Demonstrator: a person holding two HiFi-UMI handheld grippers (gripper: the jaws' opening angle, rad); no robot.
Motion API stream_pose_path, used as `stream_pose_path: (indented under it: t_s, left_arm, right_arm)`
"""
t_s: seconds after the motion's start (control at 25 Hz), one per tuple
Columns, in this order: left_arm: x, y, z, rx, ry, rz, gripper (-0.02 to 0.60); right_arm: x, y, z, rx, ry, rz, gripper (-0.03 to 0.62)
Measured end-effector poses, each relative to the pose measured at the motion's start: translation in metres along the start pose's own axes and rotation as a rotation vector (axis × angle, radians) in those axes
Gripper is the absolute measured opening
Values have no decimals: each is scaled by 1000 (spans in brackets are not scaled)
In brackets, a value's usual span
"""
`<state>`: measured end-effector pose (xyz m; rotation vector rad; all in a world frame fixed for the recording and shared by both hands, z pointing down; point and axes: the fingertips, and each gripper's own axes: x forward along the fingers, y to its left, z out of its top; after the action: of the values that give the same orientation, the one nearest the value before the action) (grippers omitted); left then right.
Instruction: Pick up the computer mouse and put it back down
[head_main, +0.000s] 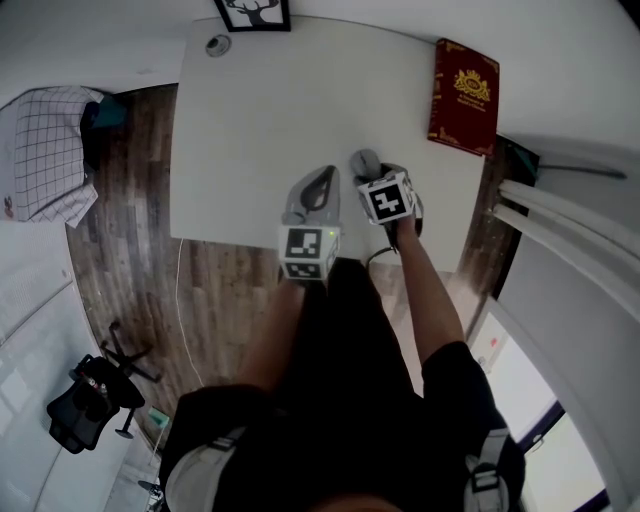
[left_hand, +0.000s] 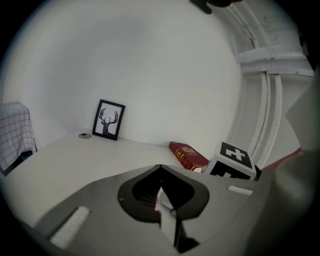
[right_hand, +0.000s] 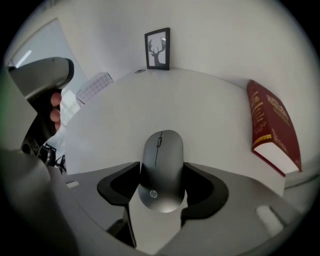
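A dark grey computer mouse (right_hand: 161, 170) lies flat on the white table (head_main: 260, 110), near its front edge. My right gripper (right_hand: 161, 175) points steeply down over it, jaws wide, one on each side of the mouse's rear half; I see no squeeze on it. In the head view the mouse (head_main: 365, 162) peeks out beyond the right gripper (head_main: 374, 178). My left gripper (head_main: 318, 188) hovers just left of it over the table, jaws together and empty (left_hand: 160, 167).
A red book (head_main: 463, 97) lies at the table's right edge. A framed deer picture (head_main: 254, 14) and a small round disc (head_main: 218, 44) stand at the back. A checked cloth (head_main: 45, 150) and an office chair (head_main: 90, 400) are to the left on the wooden floor.
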<state>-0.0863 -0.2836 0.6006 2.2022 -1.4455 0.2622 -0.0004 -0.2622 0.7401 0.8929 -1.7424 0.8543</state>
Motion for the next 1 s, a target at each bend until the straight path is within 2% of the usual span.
stream_pose_path:
  t_s: [0.24,0.52,0.76,1.0]
  left_arm:
    - [-3,16,-5,-16,7,15,2]
    - [-9,26,-8,-25,9,19,2]
    - [-13,29,-12,-20,18,16,2]
    - [-14,29,-18,-14,28,17,2]
  right_arm:
    - [-1,2,10,-153,-3,-91,279]
    - [-4,8,8,-263,-24,-188,267]
    - [-8,14,4,-307,-55,-244,265]
    - [-12,18,2,-284,-106,-235,264]
